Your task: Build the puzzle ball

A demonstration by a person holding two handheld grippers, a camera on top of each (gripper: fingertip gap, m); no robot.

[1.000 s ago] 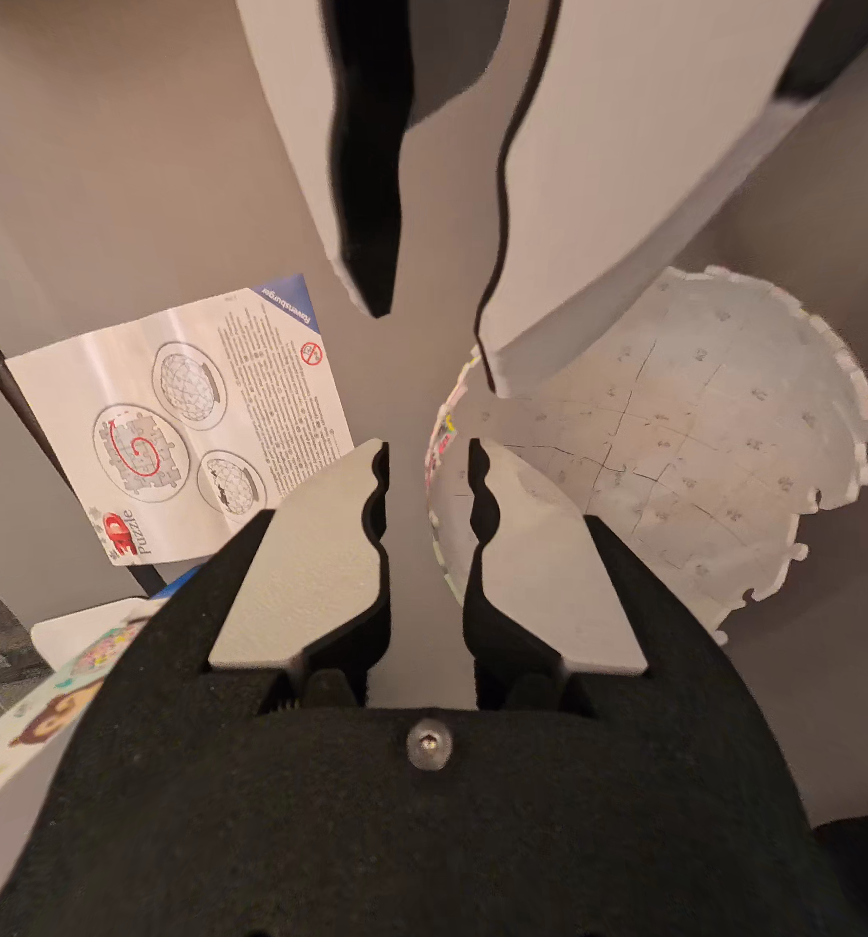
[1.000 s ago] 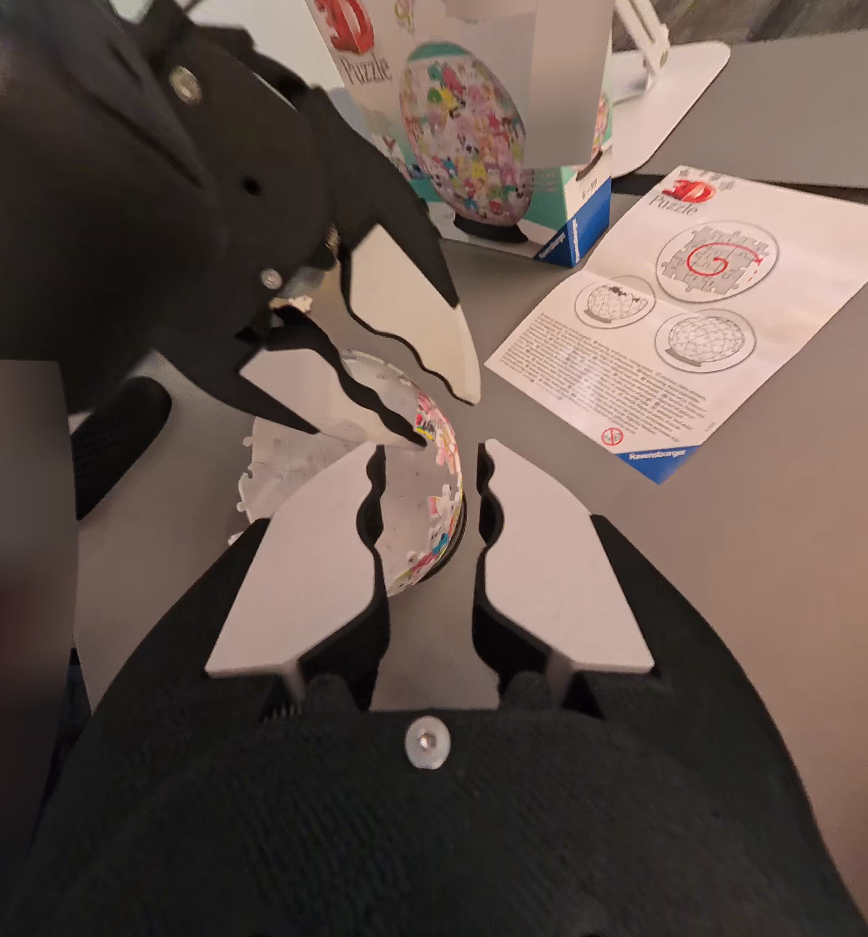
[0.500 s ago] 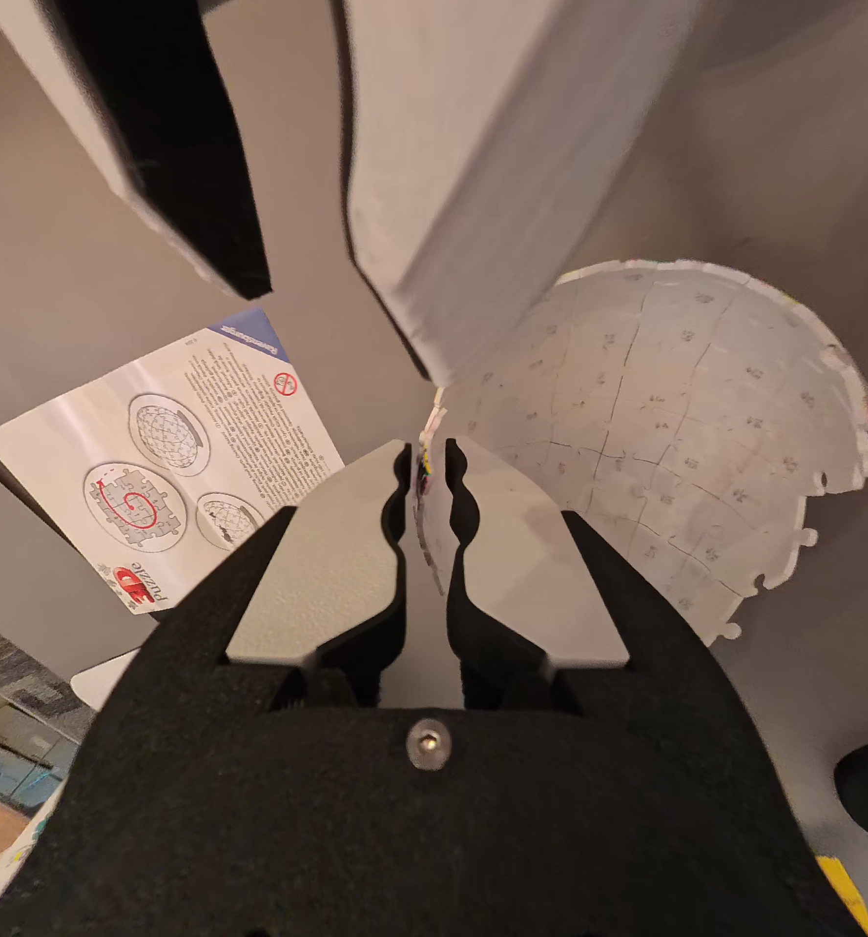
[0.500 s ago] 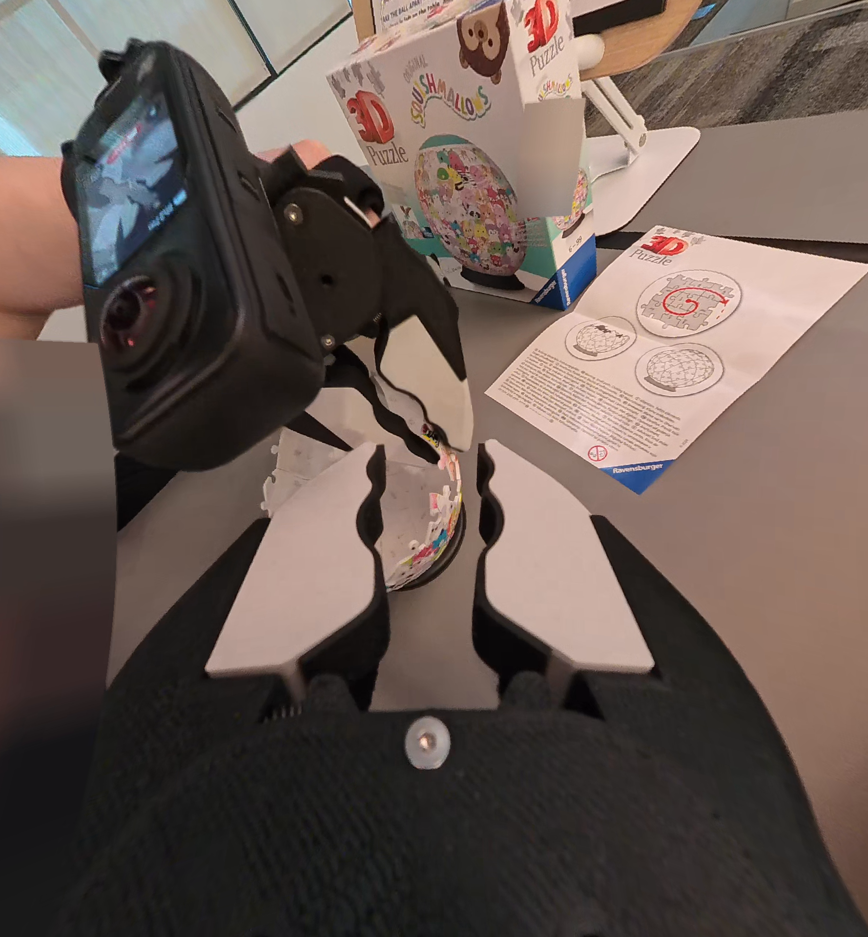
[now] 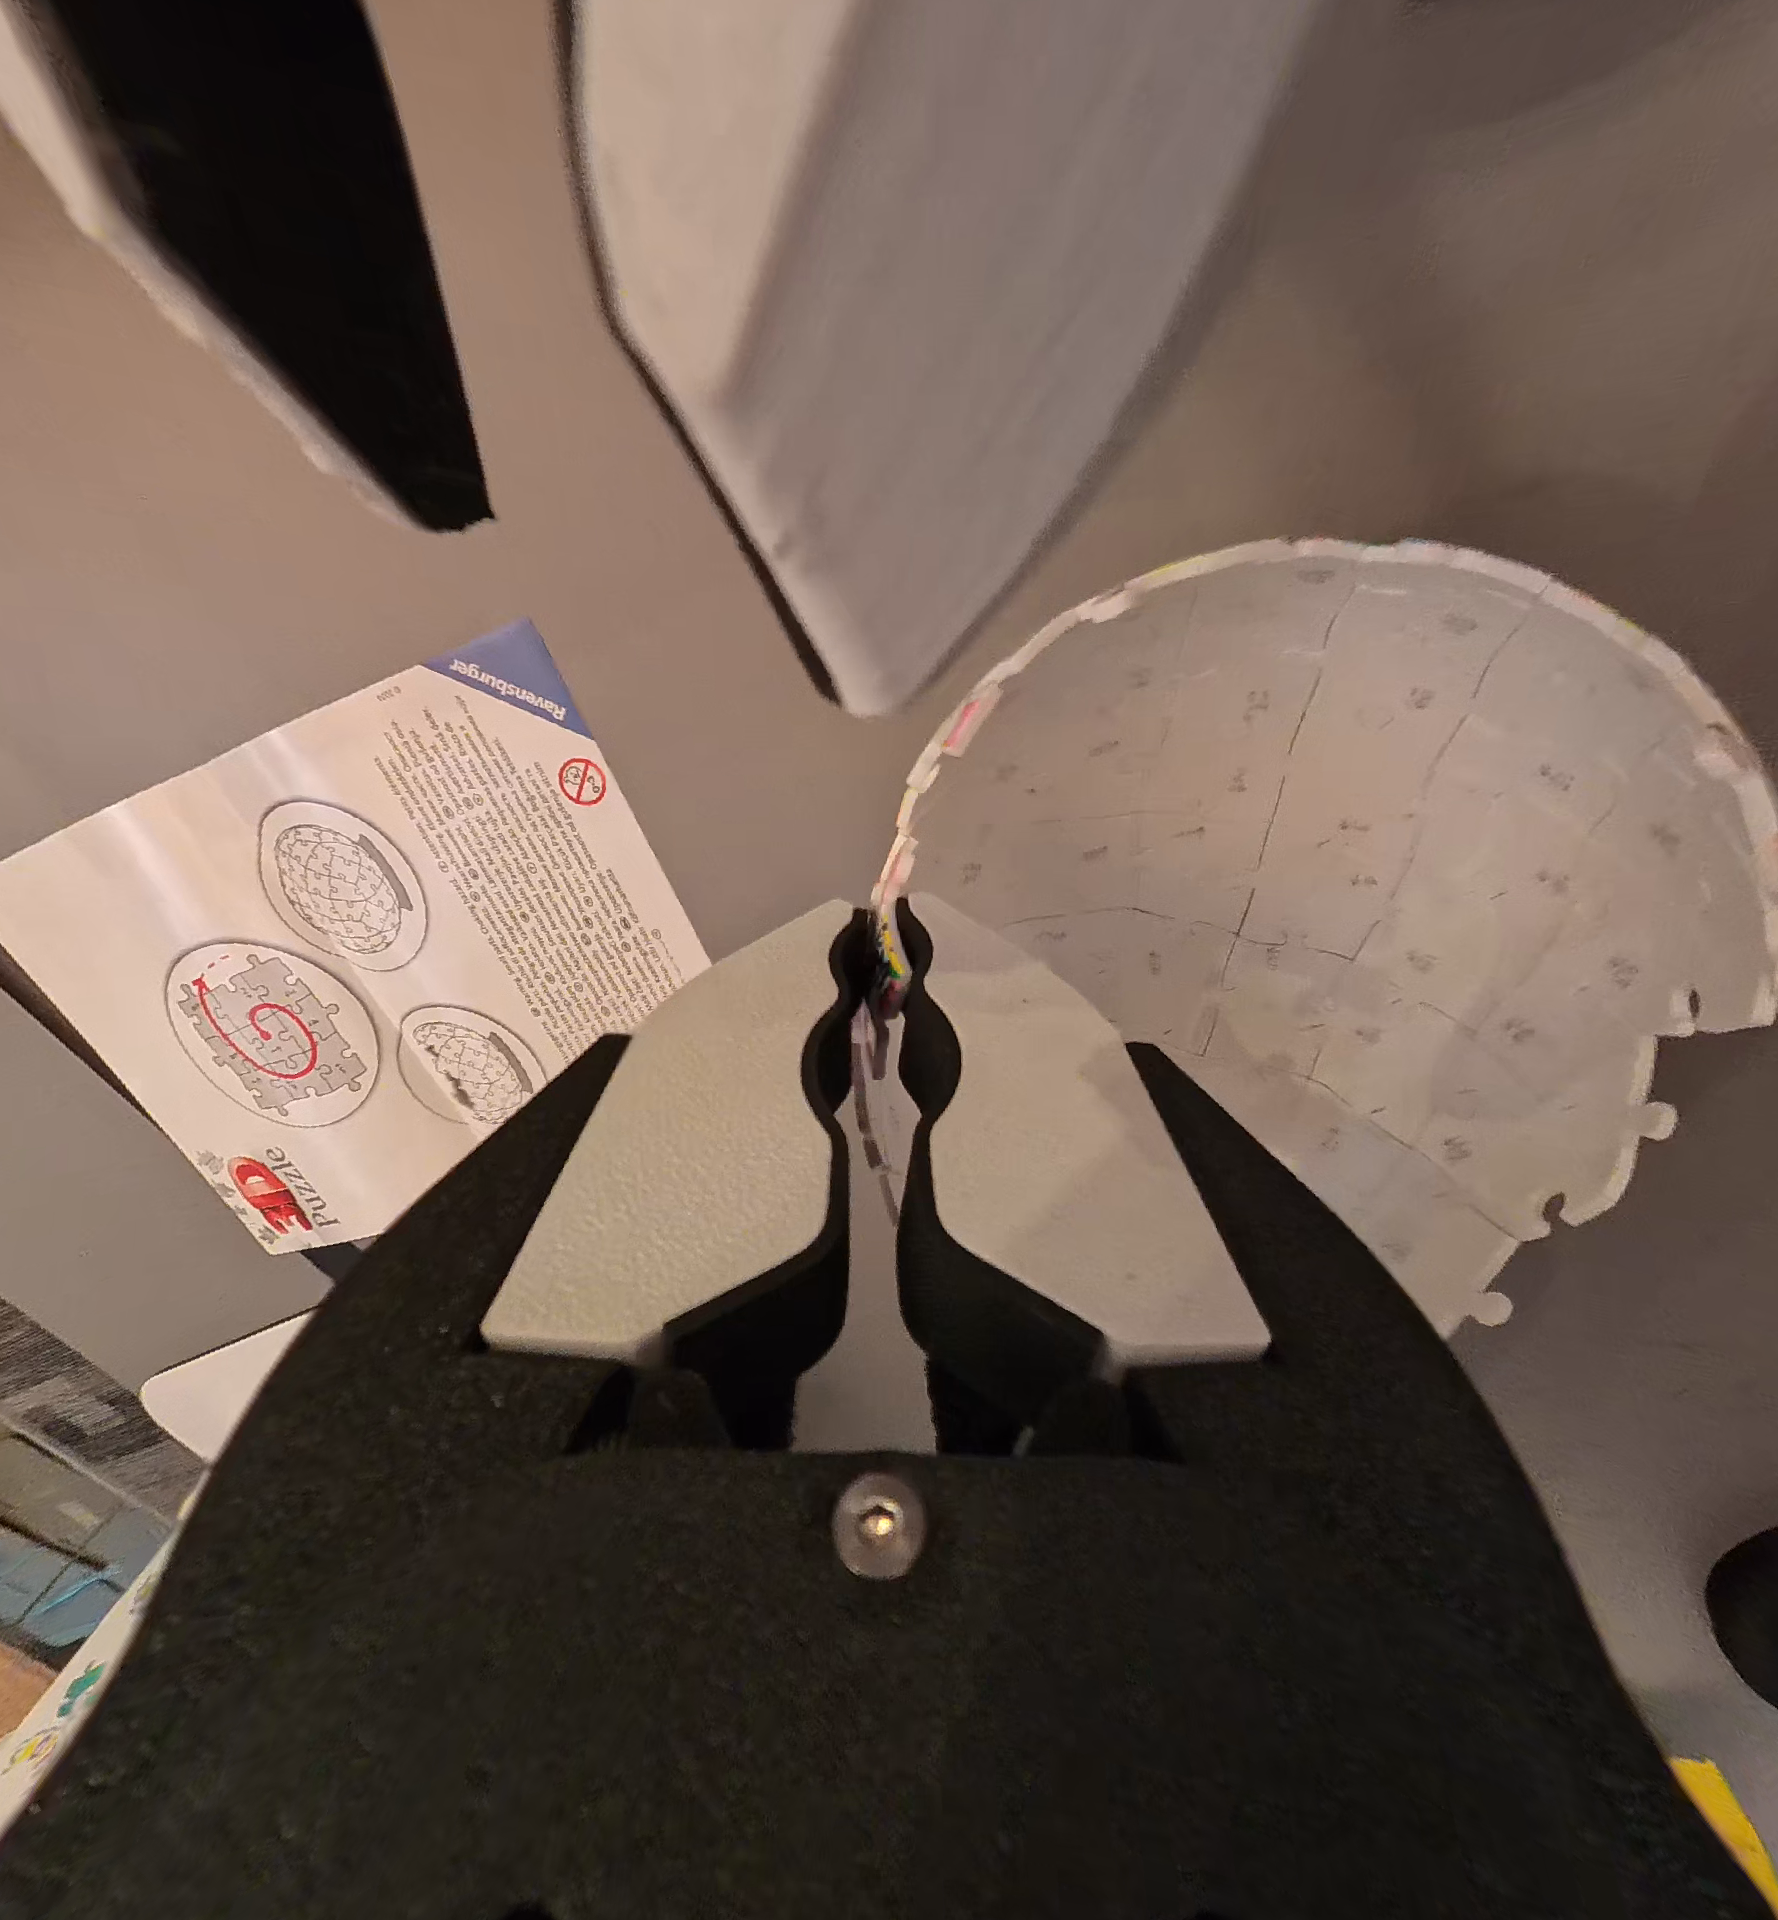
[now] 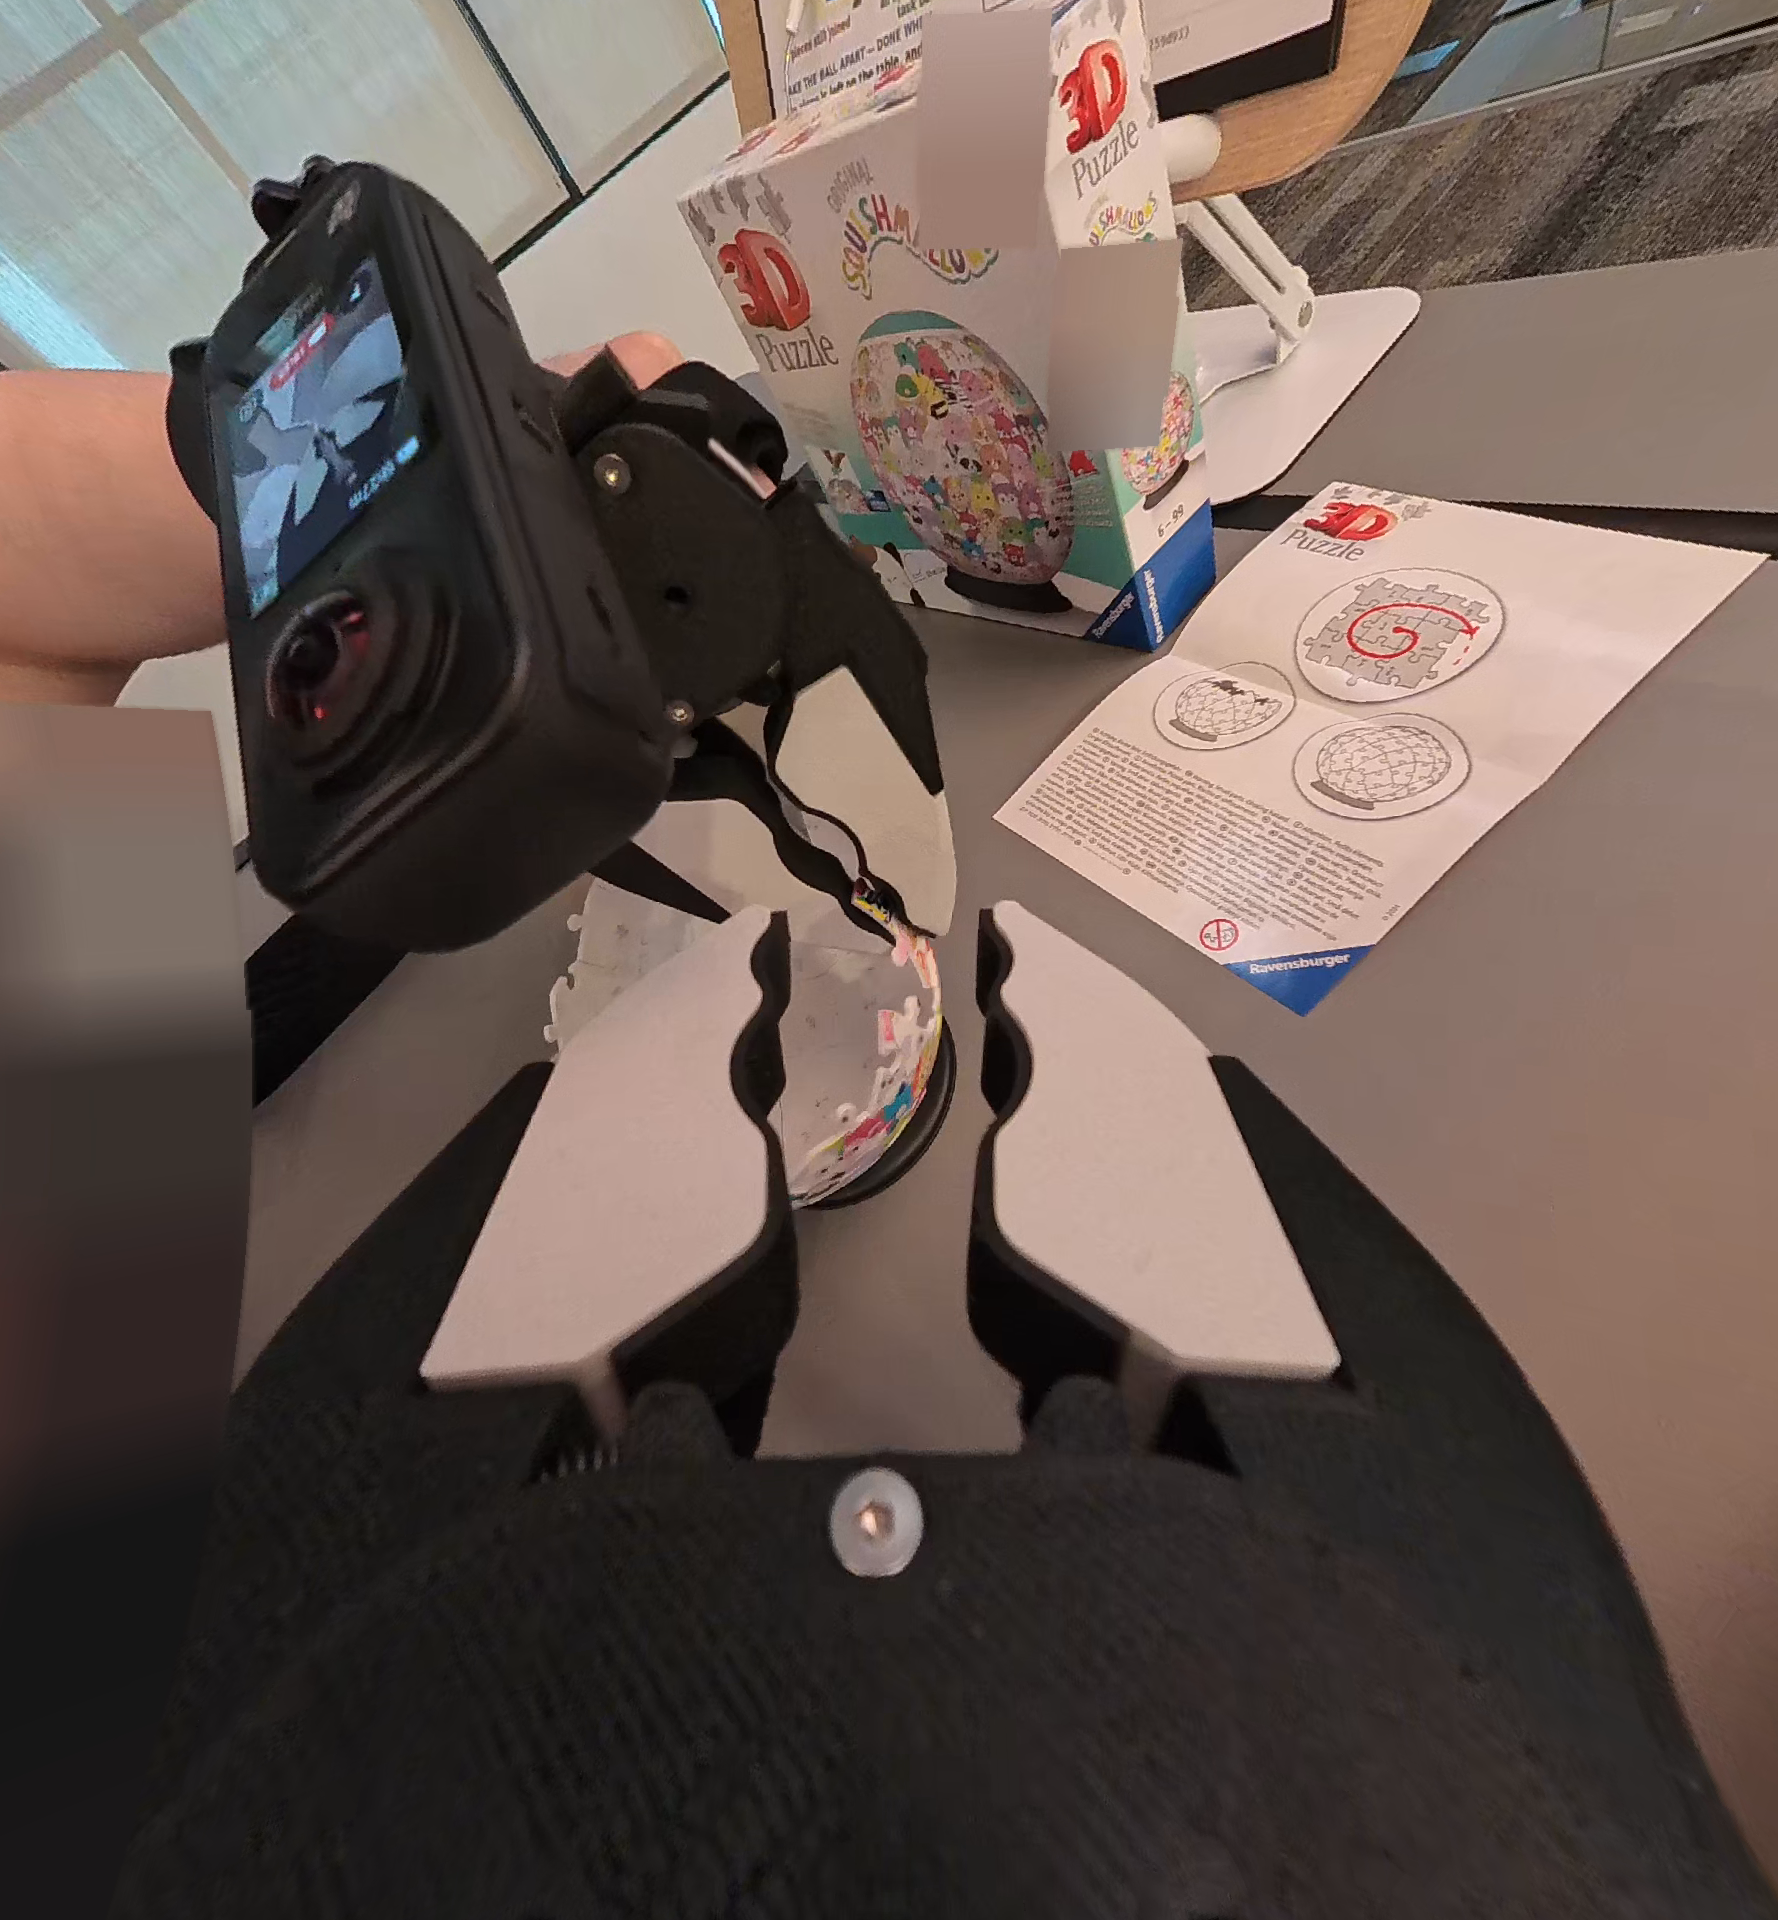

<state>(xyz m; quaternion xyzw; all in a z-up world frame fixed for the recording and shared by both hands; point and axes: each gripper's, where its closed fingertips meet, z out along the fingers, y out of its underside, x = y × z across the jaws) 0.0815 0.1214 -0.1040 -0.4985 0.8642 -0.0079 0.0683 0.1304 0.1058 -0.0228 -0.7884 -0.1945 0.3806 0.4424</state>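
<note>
On the grey desk (image 6: 1487, 1195), the left gripper (image 5: 880, 971) pinches the half-built white puzzle ball shell's (image 5: 1384, 914) rim. Only the right wrist view shows its colourful outside and the right gripper (image 6: 880, 971) fingers apart.

Bold red and multicoloured lettering covers the puzzle box (image 6: 926, 343). Just right of the box, the instruction sheet (image 6: 1384, 748) carries fine print, a red heading and a blue brand corner. Small marks inside the puzzle ball (image 5: 1384, 935) are too blurred to read.

- Looks like an office: wide grey tabletop (image 6: 1643, 1195), white monitor-stand base (image 6: 1321, 364) upper right.
- Grey patterned carpet (image 6: 1591, 177) far upper right, tall blind-covered windows (image 6: 137, 135) upper left.
</note>
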